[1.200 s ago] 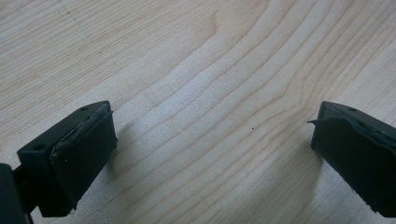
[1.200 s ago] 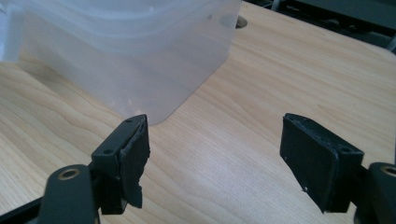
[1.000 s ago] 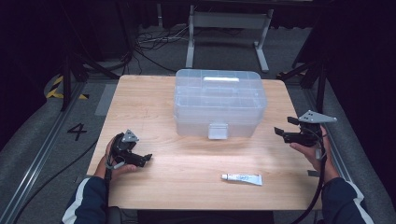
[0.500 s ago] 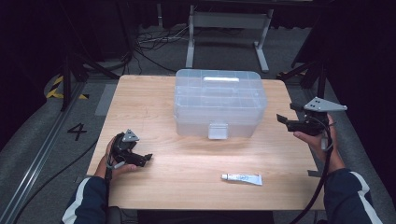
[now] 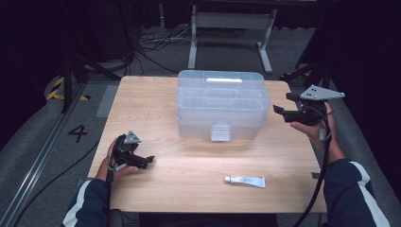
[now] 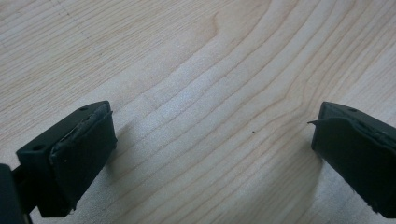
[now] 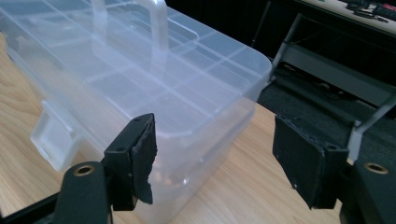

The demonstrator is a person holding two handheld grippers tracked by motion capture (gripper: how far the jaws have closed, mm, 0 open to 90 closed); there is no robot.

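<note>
Clear box sits shut at table centre-back, latch facing the person; right gripper has risen from the table's right edge to hang off the box's right end, jaws spread with nothing between them though just narrowing slightly, which reads as lining up on that end or the lid. Left gripper rests unmoved at front left, jaws wide over bare wood. Tube lies front right, apart; nothing blocks the approach.
</note>
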